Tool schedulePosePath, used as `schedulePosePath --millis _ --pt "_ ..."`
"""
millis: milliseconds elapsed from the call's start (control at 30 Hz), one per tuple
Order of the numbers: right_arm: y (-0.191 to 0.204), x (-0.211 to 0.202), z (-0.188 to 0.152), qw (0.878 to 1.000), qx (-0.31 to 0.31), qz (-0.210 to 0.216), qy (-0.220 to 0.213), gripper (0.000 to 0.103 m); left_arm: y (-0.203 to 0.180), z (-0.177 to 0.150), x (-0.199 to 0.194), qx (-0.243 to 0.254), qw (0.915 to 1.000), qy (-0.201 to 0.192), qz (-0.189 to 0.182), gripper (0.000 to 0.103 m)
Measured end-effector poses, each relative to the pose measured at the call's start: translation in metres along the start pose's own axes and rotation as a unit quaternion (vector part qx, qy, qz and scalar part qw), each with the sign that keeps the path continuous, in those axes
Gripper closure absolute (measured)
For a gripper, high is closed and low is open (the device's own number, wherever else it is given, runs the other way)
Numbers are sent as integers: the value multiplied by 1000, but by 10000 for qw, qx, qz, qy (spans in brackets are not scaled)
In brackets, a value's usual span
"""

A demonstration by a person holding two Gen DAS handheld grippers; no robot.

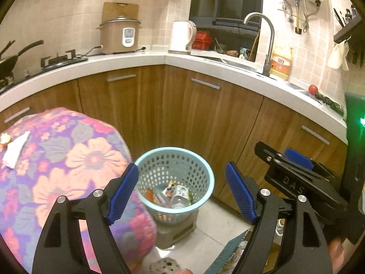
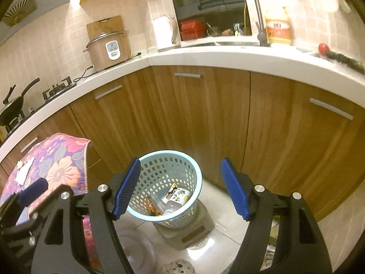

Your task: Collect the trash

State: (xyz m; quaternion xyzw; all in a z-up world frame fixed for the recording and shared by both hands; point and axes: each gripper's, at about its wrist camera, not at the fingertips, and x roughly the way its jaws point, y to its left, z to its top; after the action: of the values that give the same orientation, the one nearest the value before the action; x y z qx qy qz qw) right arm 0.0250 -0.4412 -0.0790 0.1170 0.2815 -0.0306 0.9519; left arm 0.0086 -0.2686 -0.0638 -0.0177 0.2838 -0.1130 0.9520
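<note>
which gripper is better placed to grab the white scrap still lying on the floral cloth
Left. The white scrap lies on the floral cloth right beside the open, empty left gripper; the right gripper, also open and empty, sits further away.

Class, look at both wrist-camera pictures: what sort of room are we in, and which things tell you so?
A home kitchen, most likely. A rice cooker and an electric kettle stand on the white counter, a sink tap curves over the basin, and a gas hob with a pan sits on the counter at the far left.
</note>
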Motion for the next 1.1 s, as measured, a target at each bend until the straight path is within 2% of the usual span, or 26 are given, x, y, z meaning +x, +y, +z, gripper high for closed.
schedulePosePath --millis 133,500,800,1100 --pt "22 -21 -11 9998 -105 -93 -122 30 20 0 -17 13 10000 -17 70 24" --pt "82 -49 -29 9983 -481 -190 -253 29 61 6 -58 -34 9995 -253 162 24" --pt "95 -53 -30 9983 -500 -165 -243 29 80 4 -63 -126 9994 -263 196 21" --pt "88 -54 -29 9985 -377 -306 -245 29 91 5 -64 -239 9992 -278 163 21"
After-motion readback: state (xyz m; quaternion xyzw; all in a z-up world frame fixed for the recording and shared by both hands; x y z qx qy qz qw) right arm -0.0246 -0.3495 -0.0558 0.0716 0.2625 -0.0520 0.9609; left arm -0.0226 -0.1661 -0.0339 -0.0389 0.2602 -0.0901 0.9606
